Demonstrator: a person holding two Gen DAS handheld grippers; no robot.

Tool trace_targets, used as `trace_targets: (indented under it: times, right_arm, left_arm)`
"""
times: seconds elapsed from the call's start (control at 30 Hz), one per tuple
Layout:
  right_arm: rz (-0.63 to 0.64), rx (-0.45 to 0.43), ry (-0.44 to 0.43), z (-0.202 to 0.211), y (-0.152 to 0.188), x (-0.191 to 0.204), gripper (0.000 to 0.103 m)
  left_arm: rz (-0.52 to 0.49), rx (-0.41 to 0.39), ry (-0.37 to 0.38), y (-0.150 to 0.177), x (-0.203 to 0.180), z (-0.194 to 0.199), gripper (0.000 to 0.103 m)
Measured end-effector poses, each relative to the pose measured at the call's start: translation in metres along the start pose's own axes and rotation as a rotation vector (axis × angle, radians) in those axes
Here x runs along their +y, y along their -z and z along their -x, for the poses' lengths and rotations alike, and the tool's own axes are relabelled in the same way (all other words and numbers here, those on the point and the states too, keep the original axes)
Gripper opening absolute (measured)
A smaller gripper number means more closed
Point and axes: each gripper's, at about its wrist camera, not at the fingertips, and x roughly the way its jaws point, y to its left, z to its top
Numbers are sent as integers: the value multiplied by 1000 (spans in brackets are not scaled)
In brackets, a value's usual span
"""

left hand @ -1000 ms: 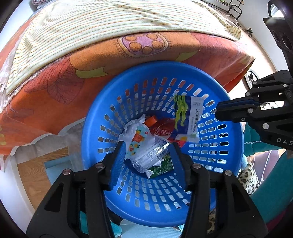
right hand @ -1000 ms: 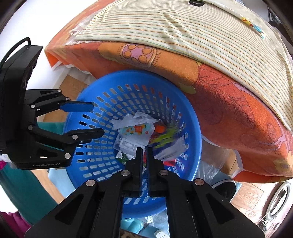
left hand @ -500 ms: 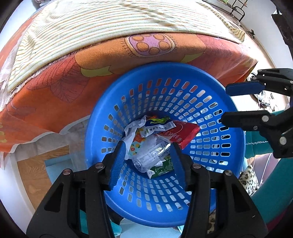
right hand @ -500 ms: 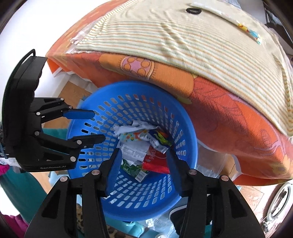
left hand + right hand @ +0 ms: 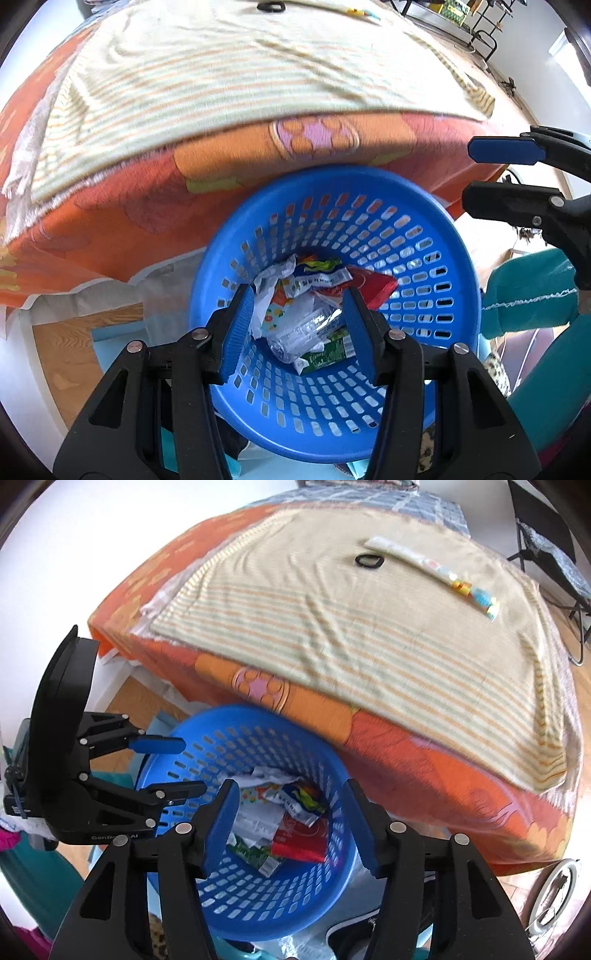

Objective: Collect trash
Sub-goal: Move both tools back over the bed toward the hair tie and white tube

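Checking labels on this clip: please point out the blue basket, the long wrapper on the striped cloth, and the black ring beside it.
blue basket point(image 5: 334, 771): right wrist view, far rim.
long wrapper point(image 5: 424, 563): right wrist view, its white middle.
black ring point(image 5: 368, 561): right wrist view, its lower band.

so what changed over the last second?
The right gripper was shut on a wrapper above the basket; its jaws have just been opening, nothing is between them now, and the wrapper lies on the trash inside. The gripper has lifted away, bringing the bed into view. The left gripper stays open over the basket.
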Motion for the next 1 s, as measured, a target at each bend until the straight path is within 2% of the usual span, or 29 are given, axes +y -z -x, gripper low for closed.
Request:
trace_targets:
  times: [0.43,0.73,1.0]
  right_arm:
    - [-45,-127,26,38,-37,-26,59]
    - [-40,-199,43,56,-68,-42,59]
    - [-88,-255,80,53,-101,-91,60]
  left_arm:
    - [59,-88,47,-36,8,32,52]
    - [72,-168,36,-89,13,54,52]
    - [83,-208,20,-142,22,53,52]
